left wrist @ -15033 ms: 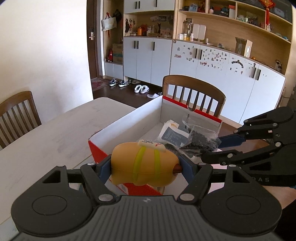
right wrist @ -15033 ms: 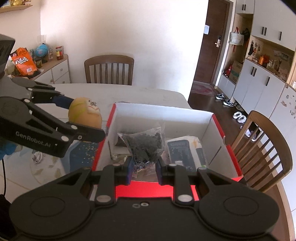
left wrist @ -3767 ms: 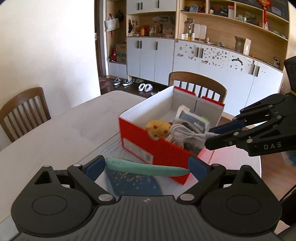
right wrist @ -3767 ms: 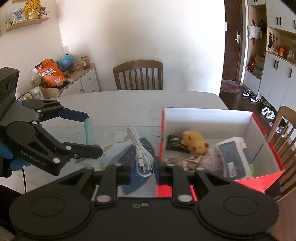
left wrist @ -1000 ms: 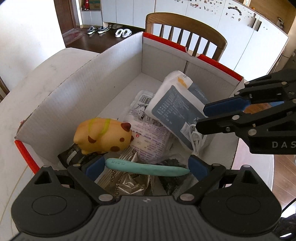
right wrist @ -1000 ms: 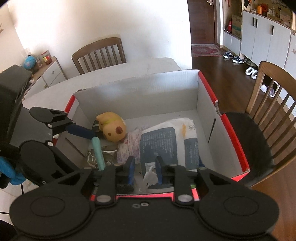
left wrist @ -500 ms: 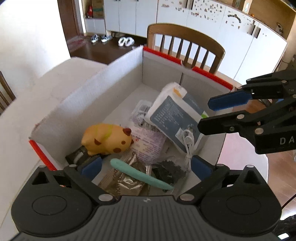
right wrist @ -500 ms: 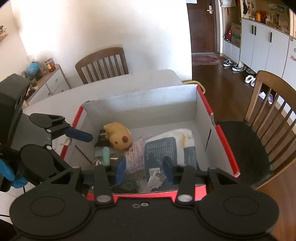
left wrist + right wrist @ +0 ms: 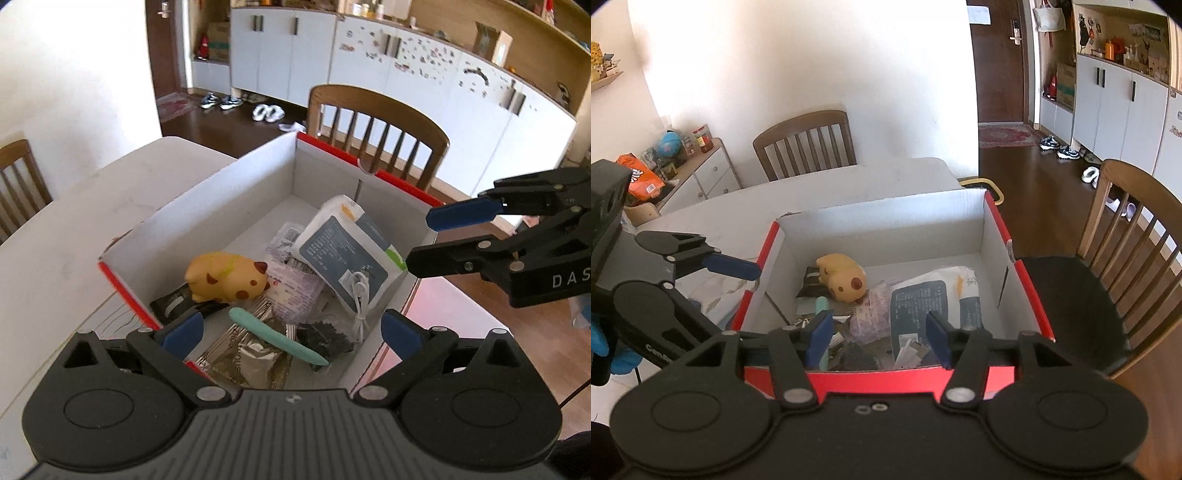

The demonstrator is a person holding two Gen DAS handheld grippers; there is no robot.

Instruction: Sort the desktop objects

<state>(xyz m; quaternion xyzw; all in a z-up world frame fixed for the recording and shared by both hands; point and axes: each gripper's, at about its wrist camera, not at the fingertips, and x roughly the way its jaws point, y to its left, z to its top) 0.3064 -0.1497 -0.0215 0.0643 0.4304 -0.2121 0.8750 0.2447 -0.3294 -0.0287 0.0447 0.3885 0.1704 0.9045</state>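
The setting was a domestic dining room: a pale table (image 9: pixel 74 229) with wooden chairs around it and white cabinets along the top of the left wrist view. A red-edged cardboard box (image 9: pixel 207 206) stood on the table at frame centre. Inside it lay a yellow toy animal (image 9: pixel 221 275), a mint-green stick (image 9: pixel 277 336), a white cable (image 9: pixel 360 295), a blue-and-white pouch (image 9: pixel 343 254) and several foil and plastic packets. The left gripper (image 9: pixel 291 328) hung above the box's near end with jaws fully apart and nothing between them. The right gripper (image 9: pixel 879 332), at the lower centre of its own view, was opening its jaws, with nothing clamped between them. In my judgement the sorting was largely complete; no loose item was visible on the table, though part of it was hidden.
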